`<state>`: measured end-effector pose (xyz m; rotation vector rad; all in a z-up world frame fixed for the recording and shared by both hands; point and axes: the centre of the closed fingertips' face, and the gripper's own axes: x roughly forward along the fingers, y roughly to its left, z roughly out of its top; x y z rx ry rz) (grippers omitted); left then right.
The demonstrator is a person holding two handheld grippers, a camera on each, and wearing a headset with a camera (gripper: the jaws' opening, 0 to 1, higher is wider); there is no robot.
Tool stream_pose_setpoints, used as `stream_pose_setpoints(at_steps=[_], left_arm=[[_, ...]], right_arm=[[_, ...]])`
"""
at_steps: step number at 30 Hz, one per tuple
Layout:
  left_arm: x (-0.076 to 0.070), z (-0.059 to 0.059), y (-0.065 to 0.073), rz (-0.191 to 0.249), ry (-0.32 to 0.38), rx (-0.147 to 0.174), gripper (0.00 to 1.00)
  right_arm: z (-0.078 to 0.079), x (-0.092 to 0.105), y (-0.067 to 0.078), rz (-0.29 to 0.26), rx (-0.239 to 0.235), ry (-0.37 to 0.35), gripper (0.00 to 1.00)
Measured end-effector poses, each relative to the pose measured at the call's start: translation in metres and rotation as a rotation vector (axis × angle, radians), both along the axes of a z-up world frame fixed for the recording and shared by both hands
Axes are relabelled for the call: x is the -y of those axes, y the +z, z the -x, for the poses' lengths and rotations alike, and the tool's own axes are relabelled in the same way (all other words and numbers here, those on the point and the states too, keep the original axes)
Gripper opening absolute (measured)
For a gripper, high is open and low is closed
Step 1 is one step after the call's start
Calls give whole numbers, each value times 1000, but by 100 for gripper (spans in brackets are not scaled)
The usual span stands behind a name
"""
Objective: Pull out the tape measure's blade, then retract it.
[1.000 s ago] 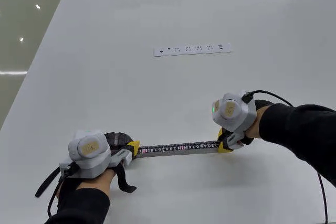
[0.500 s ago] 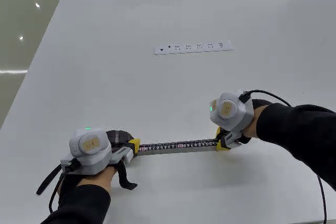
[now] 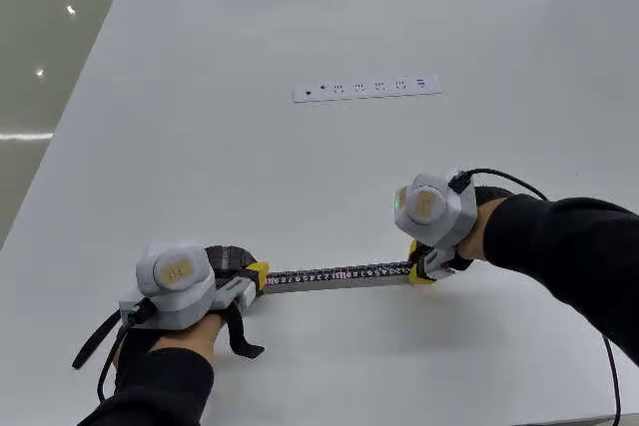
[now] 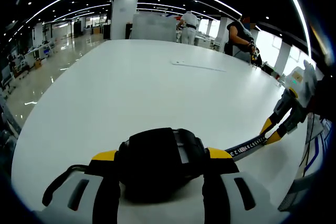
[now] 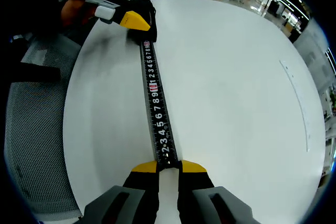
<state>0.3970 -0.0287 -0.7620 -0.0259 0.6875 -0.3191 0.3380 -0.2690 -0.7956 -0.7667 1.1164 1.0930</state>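
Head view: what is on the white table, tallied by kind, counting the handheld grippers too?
tape measure: 1
power strip: 1
grippers: 2, the left gripper and the right gripper
total: 4

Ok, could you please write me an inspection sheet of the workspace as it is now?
Surface: white table, smooth.
Job's things: tape measure on the table; blade pulled out, lying flat between the grippers.
Clutter: white power strip farther back, apart from the work.
Grippers: left gripper shut on the tape measure; right gripper shut on the blade's tip.
Cables: black cable running from the right gripper.
Surroundings: glossy floor beside the table; people standing beyond its far end.
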Motion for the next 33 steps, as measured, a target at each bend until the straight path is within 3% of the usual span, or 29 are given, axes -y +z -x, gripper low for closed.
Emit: stream_pose_setpoints(at_steps=[20, 33], left_arm=[[0, 0, 0, 0, 0, -2, 58], [0, 0, 0, 0, 0, -4, 58]], right_arm=[[-1, -6, 0, -8, -3, -13, 8], [-2, -9, 0, -11, 8, 24, 8]])
